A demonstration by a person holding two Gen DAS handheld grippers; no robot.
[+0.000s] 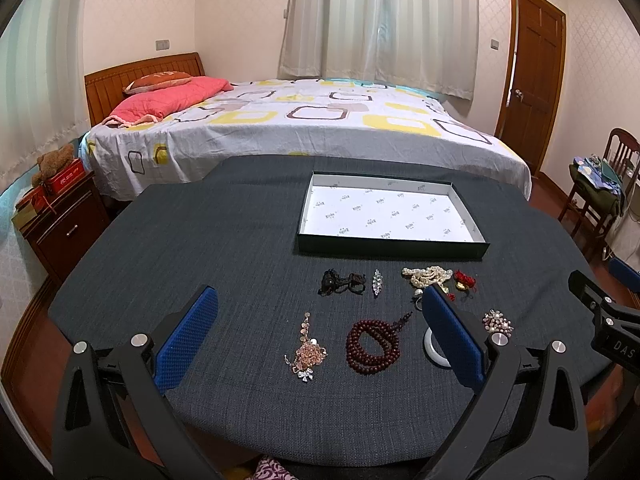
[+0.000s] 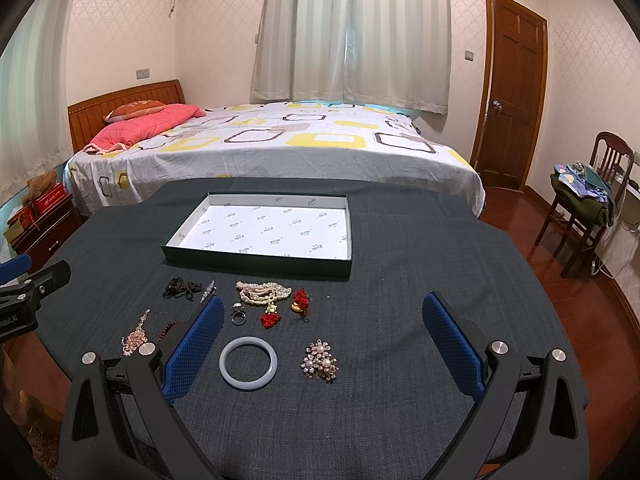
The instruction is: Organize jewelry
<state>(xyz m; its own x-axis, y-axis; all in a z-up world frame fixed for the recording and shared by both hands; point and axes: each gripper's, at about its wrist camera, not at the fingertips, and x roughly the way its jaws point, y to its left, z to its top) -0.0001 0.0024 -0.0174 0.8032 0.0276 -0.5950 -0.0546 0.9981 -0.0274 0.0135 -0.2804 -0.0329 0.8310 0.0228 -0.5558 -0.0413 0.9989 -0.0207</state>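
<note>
— Behind the table, what fills the room?

— The bed (image 2: 280, 140), its patterned sheet running wall to wall. Nearer, the dark cloth table (image 2: 400, 240) carries a shallow tray (image 2: 258, 262) with white printed lining, nothing in it.

— And the jewelry?

— All on the cloth, in front of the tray. Pearl necklace (image 2: 264, 293) just beside the tray's near wall, dark red bead strand (image 1: 372, 346) coiled closer in, white bangle (image 2: 248, 363) flat, brooch (image 2: 320, 361) right of it. Small ring (image 2: 238, 314) between pearls and bangle.

— The grippers?

— Left gripper (image 1: 320, 344) spread wide, holding nothing, above the bead strand. Right gripper (image 2: 323, 350) likewise wide apart, bangle and brooch between its blue pads, untouched.
</note>
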